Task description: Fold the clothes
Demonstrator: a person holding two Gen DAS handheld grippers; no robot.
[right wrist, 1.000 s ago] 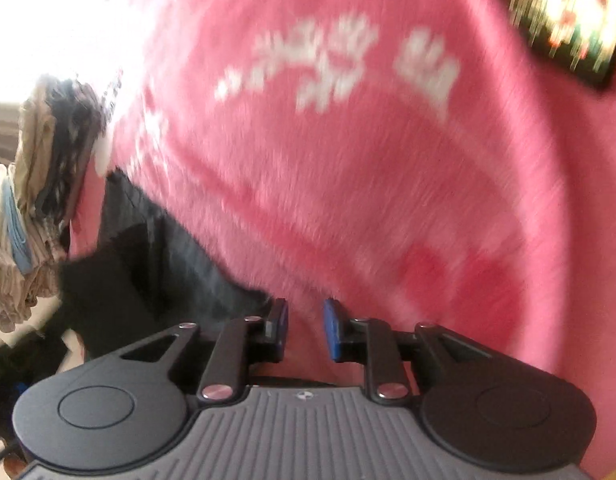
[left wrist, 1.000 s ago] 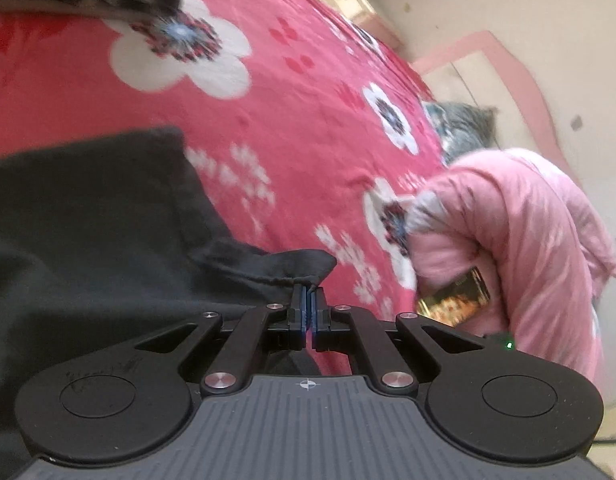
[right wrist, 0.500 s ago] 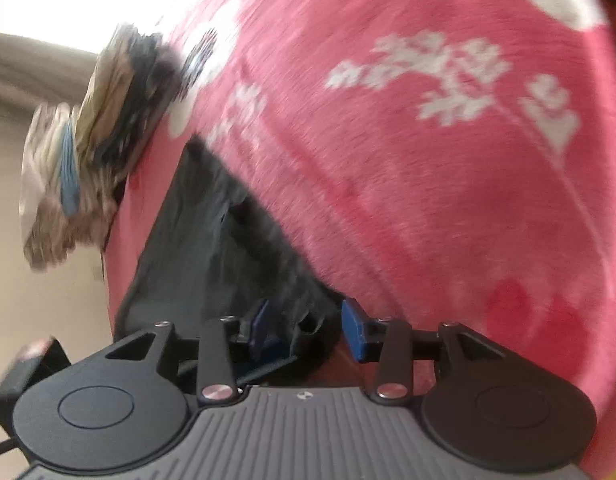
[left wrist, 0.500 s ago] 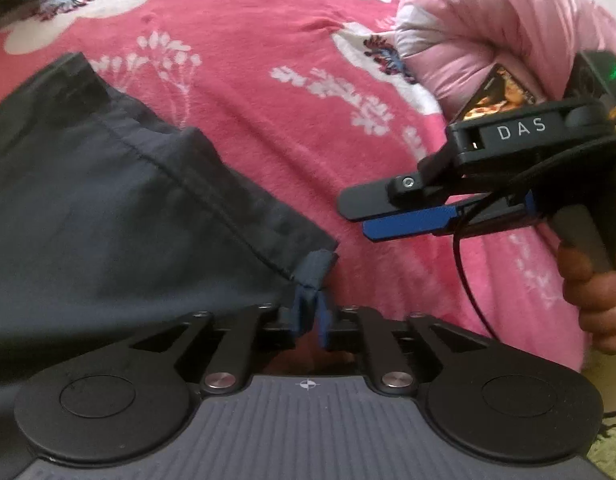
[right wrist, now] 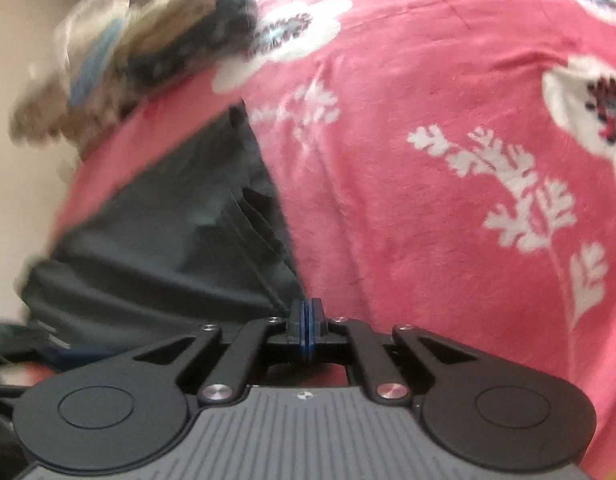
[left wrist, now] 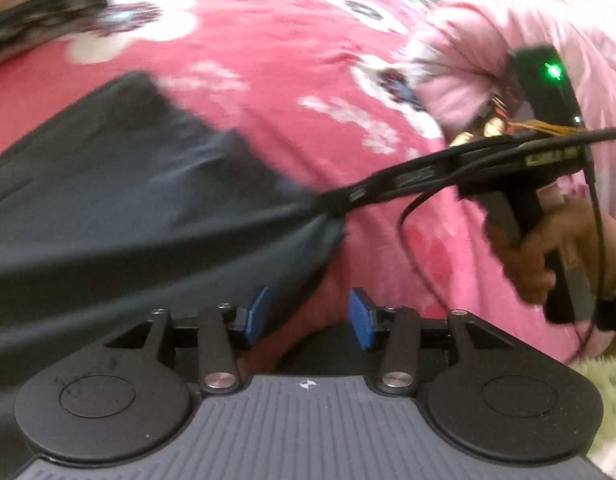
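A dark grey garment (left wrist: 127, 200) lies on a red flowered blanket (left wrist: 267, 60); it also shows in the right wrist view (right wrist: 167, 240). My left gripper (left wrist: 310, 318) is open, its blue pads apart, with the garment's edge hanging just beyond its left pad. My right gripper (right wrist: 307, 328) is shut on the garment's corner; in the left wrist view its fingers (left wrist: 348, 196) pinch that corner and pull the cloth taut, held by a hand (left wrist: 548, 248).
A stack of folded clothes (right wrist: 139, 60) lies at the far edge of the blanket (right wrist: 428, 120), also in the left wrist view (left wrist: 35, 8). A bunched pink quilt (left wrist: 488, 60) sits at the right. A pale rug (left wrist: 604, 384) shows at the lower right.
My left gripper has let go of the garment's corner and opened. My right gripper has closed on that corner and pulls it taut.
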